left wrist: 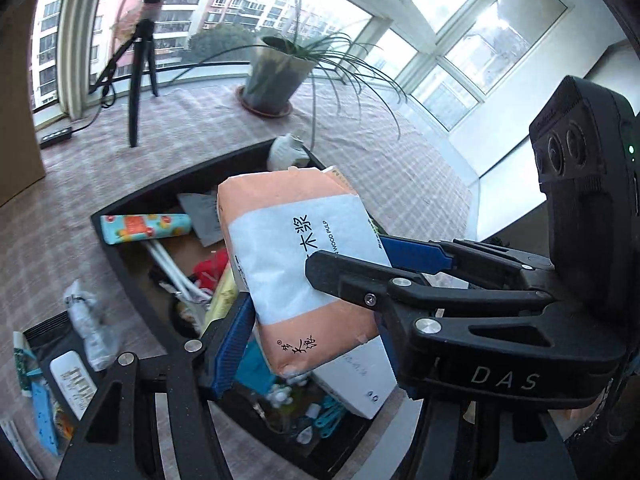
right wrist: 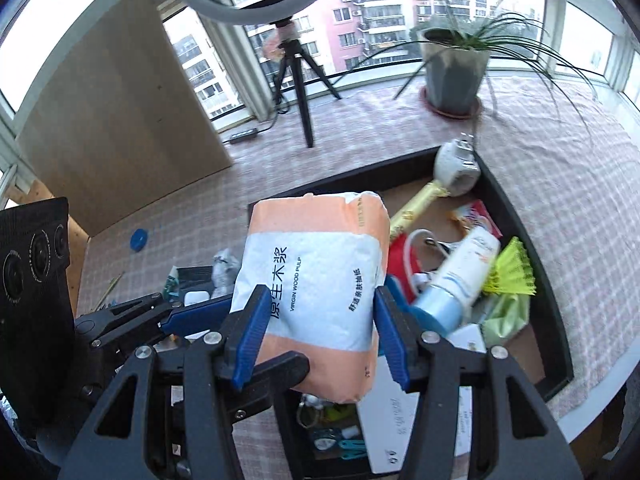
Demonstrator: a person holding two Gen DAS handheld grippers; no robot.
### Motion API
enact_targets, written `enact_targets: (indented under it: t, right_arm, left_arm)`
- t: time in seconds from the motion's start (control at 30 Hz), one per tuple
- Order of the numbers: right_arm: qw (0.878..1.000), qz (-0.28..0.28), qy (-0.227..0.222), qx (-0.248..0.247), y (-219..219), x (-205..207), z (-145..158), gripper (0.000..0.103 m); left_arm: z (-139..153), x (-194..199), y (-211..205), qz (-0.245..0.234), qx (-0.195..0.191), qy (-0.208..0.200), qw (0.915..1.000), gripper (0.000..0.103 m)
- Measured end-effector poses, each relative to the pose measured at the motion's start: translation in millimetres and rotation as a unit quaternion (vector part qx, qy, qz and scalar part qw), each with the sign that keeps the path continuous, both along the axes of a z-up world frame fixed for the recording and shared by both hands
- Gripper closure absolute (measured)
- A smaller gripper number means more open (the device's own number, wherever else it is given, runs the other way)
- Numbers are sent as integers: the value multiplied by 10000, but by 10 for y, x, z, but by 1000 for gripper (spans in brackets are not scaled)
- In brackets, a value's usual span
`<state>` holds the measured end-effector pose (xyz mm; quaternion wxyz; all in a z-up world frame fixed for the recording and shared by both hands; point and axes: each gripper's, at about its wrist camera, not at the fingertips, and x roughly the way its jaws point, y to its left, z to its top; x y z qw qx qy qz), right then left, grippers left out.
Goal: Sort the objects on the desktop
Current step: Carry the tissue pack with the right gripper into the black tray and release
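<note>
So the tissue pack (right wrist: 316, 296) is up in the air over the black tray (right wrist: 516, 216), and both grippers have it. My right gripper (right wrist: 320, 336) pinches it across its width, blue pads on either side. The left gripper (left wrist: 308, 308) comes in from the side, clamped on the pack's lower end, one finger across its front face.

The pack's soft, so I'd guess squeezing harder just crumples it. Better to keep it level and pick one gripper to carry, letting the other loosen off slowly so the pack doesn't swing.

The tray below is crowded: white box (right wrist: 396, 420), tube (right wrist: 460, 276), yellow shuttlecock (right wrist: 512, 268), charger (right wrist: 456, 168). I'd go for a bare patch, or the tabletop (right wrist: 360, 128) beside it, not on top of the tube.
</note>
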<state>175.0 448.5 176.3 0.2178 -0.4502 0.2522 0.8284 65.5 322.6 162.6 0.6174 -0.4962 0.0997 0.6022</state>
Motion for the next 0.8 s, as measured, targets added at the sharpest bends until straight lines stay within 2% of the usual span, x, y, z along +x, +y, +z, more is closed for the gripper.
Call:
enact_targets:
  t: [0.1,0.17,0.23,0.3,0.47,0.7,0.8]
  right_arm:
    - [9997,-169,-68,186,134,219,27,51]
    - [9975,-345,-152,598,177,337,68,51]
    - [9944,-520,-155,910,237,423,105,51]
    - [9936,-547,-117,981,269,471,109,49]
    - [9935,-283,-95,1098,144,343,89,49]
    - [9926,336,-12,1165,-274,22,40,49]
    - [9928,632,70,1015,-455,-135,4,49]
  left_arm:
    - [23,206,169,-161,-31,161,9997,45]
    - [32,277,210,-156,-131,335,9992,45]
    - [22,272,181,-98,-173,412,9990,45]
    - [1,209,103,25,-255,464,9986,45]
    - [-40,-39,-147,385,-384,467,9974,45]
    - [-59,-421,-582,983,-561,628,9916,45]
    - [-144,-609,-831,1248,-675,614,9880,45]
